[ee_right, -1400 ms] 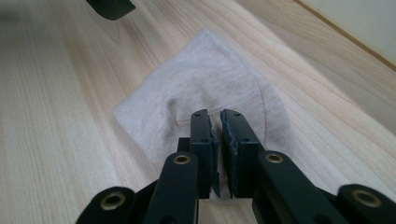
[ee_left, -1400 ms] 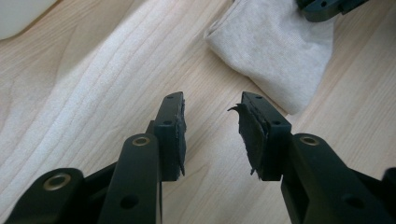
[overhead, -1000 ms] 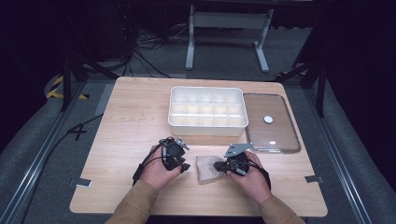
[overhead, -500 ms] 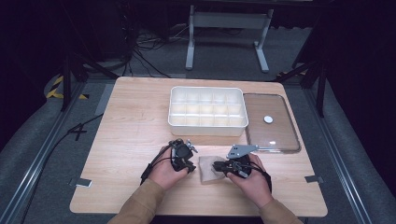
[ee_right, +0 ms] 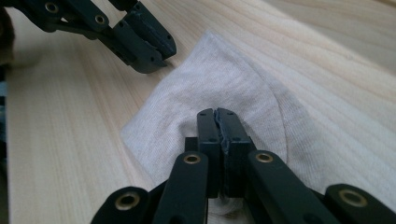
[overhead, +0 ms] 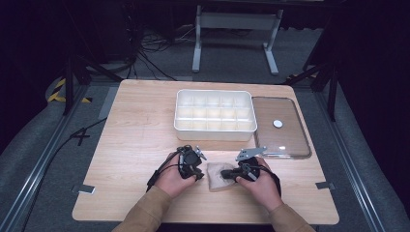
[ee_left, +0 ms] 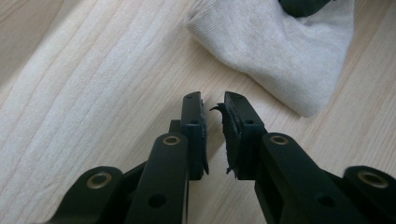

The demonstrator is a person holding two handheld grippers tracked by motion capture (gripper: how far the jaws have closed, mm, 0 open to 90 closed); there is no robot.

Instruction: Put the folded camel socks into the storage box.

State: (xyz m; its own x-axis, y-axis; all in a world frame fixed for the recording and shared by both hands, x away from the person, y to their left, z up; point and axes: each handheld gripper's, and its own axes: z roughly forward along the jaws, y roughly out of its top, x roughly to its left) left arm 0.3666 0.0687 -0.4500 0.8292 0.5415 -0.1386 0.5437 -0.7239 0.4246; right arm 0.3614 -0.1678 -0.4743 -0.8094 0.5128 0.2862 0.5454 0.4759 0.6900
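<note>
Two hand-held grippers work a small beige cloth (overhead: 220, 176) lying on the near middle of the wooden table (overhead: 140, 145), between the person's two hands. The right gripper (ee_right: 217, 113) rests on the cloth with its jaws pressed together; in the right gripper view the fabric puckers up around the tips, so a fold appears to be pinched there, probably to anchor the cloth against sliding. The left gripper (ee_left: 213, 103) hangs just beside the cloth's left edge, over bare wood, its jaws parted by a narrow gap and holding nothing; a worn pad edge curls into that gap. Its tips point toward the nearest rounded corner of the cloth, which suggests a second grasp is being lined up so the piece can be lifted, spread or folded between two holds. In the high view, a white compartmented tray (overhead: 214, 126) stands at the far middle of the table, well apart from the cloth, its cells apparently empty. To the tray's right lies a clear lid (overhead: 285, 140) with a small white disc (overhead: 277, 123) on it.
</note>
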